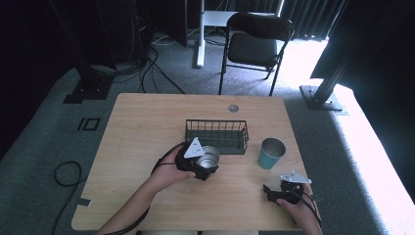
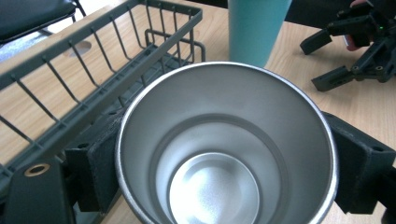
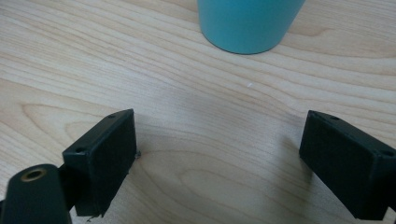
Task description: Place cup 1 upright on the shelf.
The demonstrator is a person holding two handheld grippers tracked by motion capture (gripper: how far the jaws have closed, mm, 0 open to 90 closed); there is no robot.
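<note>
i'm squeezing the steel cup (image 2: 227, 154) in my left claw (image 1: 201, 166), right claw (image 3: 224, 163) gaping empty — it's slippery, maybe clipping the basket (image 1: 217, 136).

Two cups, one steel (image 1: 209, 157) and one teal (image 1: 270, 152), one wire basket (image 1: 217, 135), one chair (image 1: 254, 41)

- High view looks down on the whole tabletop (image 1: 147, 122) from above.
- Both gripper views sit close, each catching the teal cup (image 2: 254, 28) beside the basket (image 2: 93, 70).
</note>
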